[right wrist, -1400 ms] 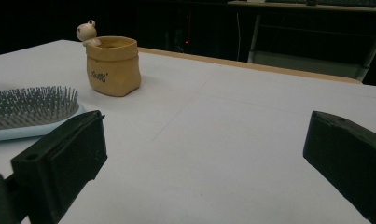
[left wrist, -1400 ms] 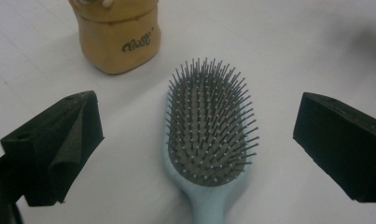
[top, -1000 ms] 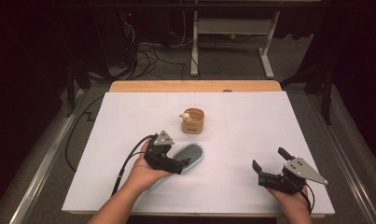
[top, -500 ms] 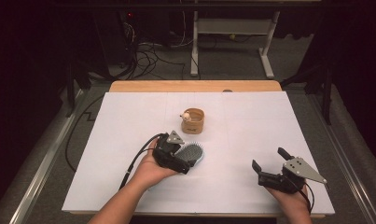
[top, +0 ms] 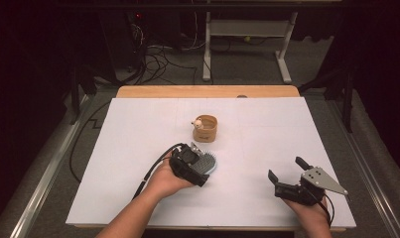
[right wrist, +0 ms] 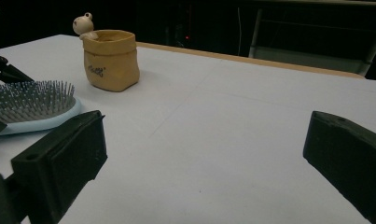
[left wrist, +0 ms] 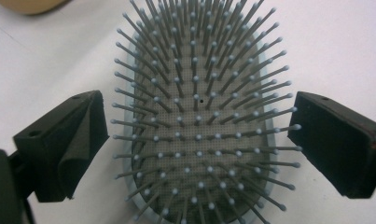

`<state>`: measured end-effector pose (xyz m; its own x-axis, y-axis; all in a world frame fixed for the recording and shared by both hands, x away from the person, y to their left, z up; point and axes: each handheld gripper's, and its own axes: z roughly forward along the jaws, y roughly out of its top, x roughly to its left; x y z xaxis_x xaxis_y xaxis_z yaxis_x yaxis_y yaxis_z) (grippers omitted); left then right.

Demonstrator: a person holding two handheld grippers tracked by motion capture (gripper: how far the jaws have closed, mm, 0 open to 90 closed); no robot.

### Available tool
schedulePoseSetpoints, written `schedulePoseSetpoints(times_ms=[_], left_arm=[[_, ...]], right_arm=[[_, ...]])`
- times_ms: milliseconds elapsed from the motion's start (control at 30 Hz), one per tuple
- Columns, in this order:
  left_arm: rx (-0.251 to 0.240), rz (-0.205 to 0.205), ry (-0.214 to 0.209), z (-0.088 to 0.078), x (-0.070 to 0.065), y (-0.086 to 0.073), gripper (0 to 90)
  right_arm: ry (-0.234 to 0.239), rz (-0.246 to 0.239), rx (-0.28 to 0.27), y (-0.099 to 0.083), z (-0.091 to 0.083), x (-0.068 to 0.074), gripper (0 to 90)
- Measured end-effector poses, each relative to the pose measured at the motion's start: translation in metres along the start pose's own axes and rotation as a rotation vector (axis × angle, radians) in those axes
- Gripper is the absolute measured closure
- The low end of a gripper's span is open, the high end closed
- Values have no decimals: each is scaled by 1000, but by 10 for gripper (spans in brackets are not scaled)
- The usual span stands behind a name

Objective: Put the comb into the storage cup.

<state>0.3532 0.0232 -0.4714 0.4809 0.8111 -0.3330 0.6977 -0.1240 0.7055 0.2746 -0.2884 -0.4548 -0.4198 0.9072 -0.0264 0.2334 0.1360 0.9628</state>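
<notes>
A light-blue hairbrush [top: 211, 162] with grey bristles lies bristles-up on the white table cover [top: 138, 144], near the middle. My left gripper [top: 202, 168] is open and straddles the brush head. In the left gripper view, the brush [left wrist: 199, 116] sits between the two spread jaws, with small gaps on both sides. The handle is hidden under the hand. My right gripper [top: 286, 168] is open at the near right, low over the table, with nothing between its jaws. The right gripper view shows the brush [right wrist: 31, 105] far to the left of that gripper [right wrist: 204, 154].
A small tan pot with a little figure on its rim [top: 205, 129] stands just beyond the brush, and it is seen upright in the right gripper view too [right wrist: 111, 60]. A wooden edge [top: 207, 91] runs along the far side. Cables and a stand lie on the floor behind.
My left gripper has slid forward and right along the brush, so its jaws now flank the bristle head. The right gripper has stayed put.
</notes>
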Motion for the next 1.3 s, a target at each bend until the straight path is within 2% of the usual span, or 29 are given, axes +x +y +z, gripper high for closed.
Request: schedulePoseSetpoints(times_ms=[133,267,567,767,1300], left_arm=[[13,22,30,4,0,-2,75],[31,12,38,7,1,-2,99],[47,-7,42,10,1,1,106],[59,12,37,10,1,1,122],[71,8,39,11,0,2,149]], right_arm=[[1,3,2,0,0,0,0],[3,4,0,0,0,0,0],[7,-3,0,0,0,1,0],[2,-6,-2,0,0,1,0],[7,-5,3,0,1,3,0]])
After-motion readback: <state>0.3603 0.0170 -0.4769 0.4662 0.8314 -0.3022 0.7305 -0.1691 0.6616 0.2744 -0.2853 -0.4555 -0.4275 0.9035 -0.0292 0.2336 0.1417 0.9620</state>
